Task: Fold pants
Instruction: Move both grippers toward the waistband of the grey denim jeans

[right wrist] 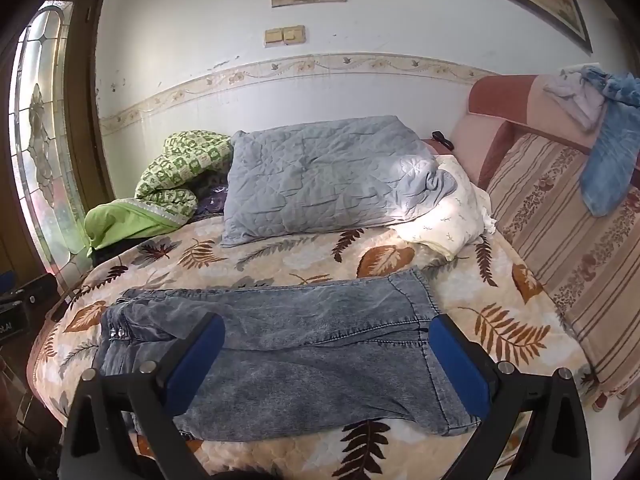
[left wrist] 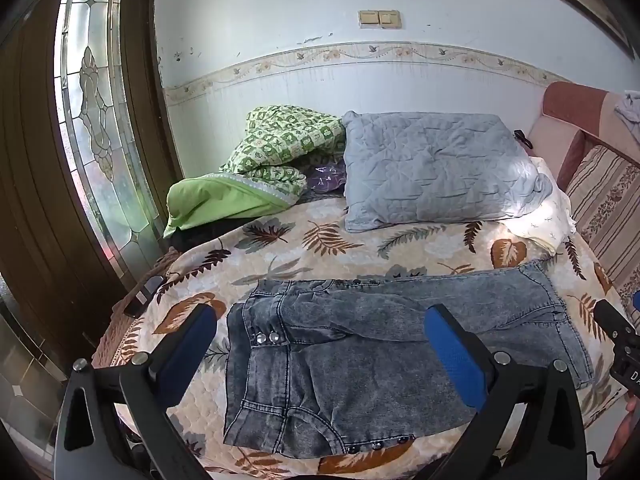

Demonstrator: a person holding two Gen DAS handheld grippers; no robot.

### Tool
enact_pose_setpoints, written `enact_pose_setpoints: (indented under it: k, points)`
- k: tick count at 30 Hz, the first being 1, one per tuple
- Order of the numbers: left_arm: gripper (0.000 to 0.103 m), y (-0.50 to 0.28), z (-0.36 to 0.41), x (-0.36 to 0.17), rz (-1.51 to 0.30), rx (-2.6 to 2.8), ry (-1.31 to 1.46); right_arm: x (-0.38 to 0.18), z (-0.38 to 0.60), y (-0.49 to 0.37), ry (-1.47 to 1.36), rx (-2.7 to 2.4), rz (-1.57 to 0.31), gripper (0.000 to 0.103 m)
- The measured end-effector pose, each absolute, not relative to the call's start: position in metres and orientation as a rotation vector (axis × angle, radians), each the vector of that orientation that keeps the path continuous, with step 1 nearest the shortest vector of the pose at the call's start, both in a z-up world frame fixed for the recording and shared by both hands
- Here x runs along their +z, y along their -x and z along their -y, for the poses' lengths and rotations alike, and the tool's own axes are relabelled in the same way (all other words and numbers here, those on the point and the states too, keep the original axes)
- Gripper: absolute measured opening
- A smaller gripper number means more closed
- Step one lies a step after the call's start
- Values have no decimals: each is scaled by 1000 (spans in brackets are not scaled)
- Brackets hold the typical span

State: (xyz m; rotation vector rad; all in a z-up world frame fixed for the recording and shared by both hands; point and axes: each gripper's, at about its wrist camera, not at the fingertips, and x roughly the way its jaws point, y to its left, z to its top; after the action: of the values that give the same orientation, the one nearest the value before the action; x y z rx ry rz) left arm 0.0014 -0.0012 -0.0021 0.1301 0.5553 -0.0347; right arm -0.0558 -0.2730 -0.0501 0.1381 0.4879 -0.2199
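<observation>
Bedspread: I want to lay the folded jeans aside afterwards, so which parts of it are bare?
A free strip runs between the jeans and the grey pillow, and another between the jeans' hems and the striped cushion. The bedspread's far-left corner is crowded by the green quilt.

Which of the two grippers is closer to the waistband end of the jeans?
Left. The left gripper hangs open right over the jeans' waistband; the right gripper is open over the legs, nearer the cuffs.
</observation>
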Motion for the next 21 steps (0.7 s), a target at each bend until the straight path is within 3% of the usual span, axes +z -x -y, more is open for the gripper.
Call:
enact_pose_setpoints:
  k: [21]
  points:
    - [103,-26,-18,-10,-550,19,-106,-53,270,38,-118,-228,-499,103]
